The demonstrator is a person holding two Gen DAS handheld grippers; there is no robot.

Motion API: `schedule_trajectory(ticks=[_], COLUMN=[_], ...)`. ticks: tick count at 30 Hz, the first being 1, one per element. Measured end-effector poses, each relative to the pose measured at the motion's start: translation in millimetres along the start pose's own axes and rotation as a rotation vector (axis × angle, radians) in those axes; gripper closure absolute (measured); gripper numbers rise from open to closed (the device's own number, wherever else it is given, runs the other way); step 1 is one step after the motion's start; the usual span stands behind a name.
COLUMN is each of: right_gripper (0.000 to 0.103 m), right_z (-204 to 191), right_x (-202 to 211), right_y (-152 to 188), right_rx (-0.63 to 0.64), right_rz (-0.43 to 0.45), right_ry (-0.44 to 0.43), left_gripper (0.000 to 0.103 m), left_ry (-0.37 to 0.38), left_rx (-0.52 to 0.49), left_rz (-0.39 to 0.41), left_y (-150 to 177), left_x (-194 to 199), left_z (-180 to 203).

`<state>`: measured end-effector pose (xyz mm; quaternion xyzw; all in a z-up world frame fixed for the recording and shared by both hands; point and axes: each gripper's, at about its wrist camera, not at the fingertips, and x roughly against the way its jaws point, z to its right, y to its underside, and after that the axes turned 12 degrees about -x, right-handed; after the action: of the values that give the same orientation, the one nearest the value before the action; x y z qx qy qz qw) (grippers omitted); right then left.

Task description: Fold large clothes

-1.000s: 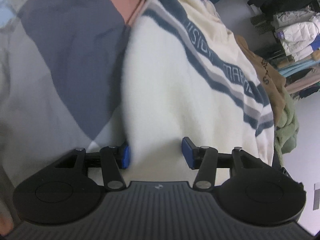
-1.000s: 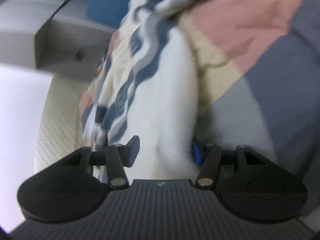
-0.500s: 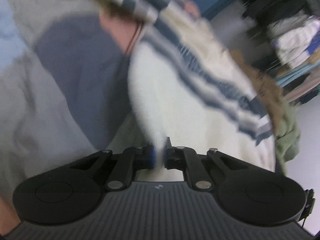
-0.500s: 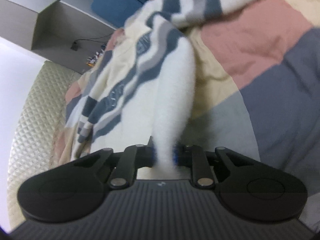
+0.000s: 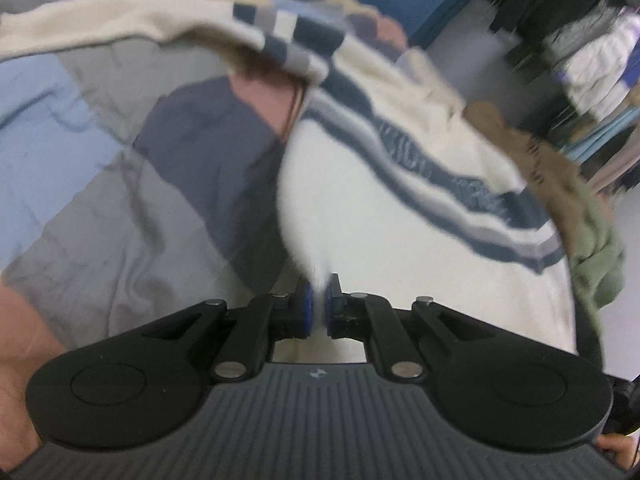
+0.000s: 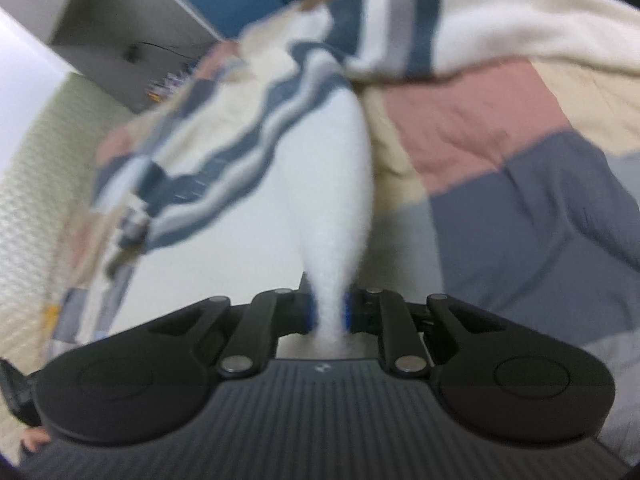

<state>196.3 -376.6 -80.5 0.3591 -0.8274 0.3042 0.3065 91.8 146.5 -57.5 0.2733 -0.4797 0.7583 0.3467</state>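
Left wrist view: the cream striped sweater point(image 5: 400, 216) is spread on the patchwork quilt point(image 5: 120, 208) of a bed, its near hem pinched by the left gripper point(image 5: 318, 306). The right gripper point(image 6: 328, 312) is clamped on a thicker bunch of the sweater's white fabric.

Sweater point(image 5: 400, 248): cream-white fleece; bands of navy, grey and white run across it toward 2 o'clock, with small lettering in the navy band, blurred. Sleeve point(image 5: 288, 36) at 12 o'clock: same navy, grey, cream blocks.

Quilt point(image 5: 120, 184): patchwork of grey, slate blue, light blue, dusty pink; cream patch in right wrist view.

Left gripper point(image 5: 318, 306) and right gripper point(image 6: 328, 312): black bodies, blue pads.

Garments at 3 o'clock: tan point(image 5: 532, 148), olive green point(image 5: 600, 256).

Headboard point(image 6: 28, 184) at 9 o'clock: pale, diamond-quilted.
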Motion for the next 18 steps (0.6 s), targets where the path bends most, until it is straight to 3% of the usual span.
schedule_trajectory(ticks=[3,7,8,10,14,18], right_gripper=[0.081,0.053,0.052,0.052,0.052,0.052], right_z=[1.2,-12.4,-15.8,-23.3,-44.1,-69.2], right_x=[-3.1,9.0,12.7,18.4,22.8,7.7], right_y=[1.2,-0.6,-2.1,-3.5,-4.5,2.4], right_rx=[0.005,0.061,0.081,0.115,0.202,0.280], right_rz=[0.000,0.063,0.086,0.135,0.206,0.211], right_ry=[0.007,0.018,0.015,0.007,-0.026,-0.048], left_gripper=[0.095,0.077,0.068,0.060,0.059,0.059], left_ry=[-0.040,-0.071,-0.074,-0.073,-0.089,-0.071], left_rx=[-0.036,-0.073,-0.077,-0.085,-0.180,-0.266], left_rz=[-0.023,0.019,0.036,0.086,0.156,0.189], left_y=[1.2,-0.6,-1.9,-6.9,-22.3,-35.6], left_x=[-3.2,3.9,6.0,12.0,19.2,8.5], left_z=[5.5,11.2,15.0,22.4,53.5,88.9])
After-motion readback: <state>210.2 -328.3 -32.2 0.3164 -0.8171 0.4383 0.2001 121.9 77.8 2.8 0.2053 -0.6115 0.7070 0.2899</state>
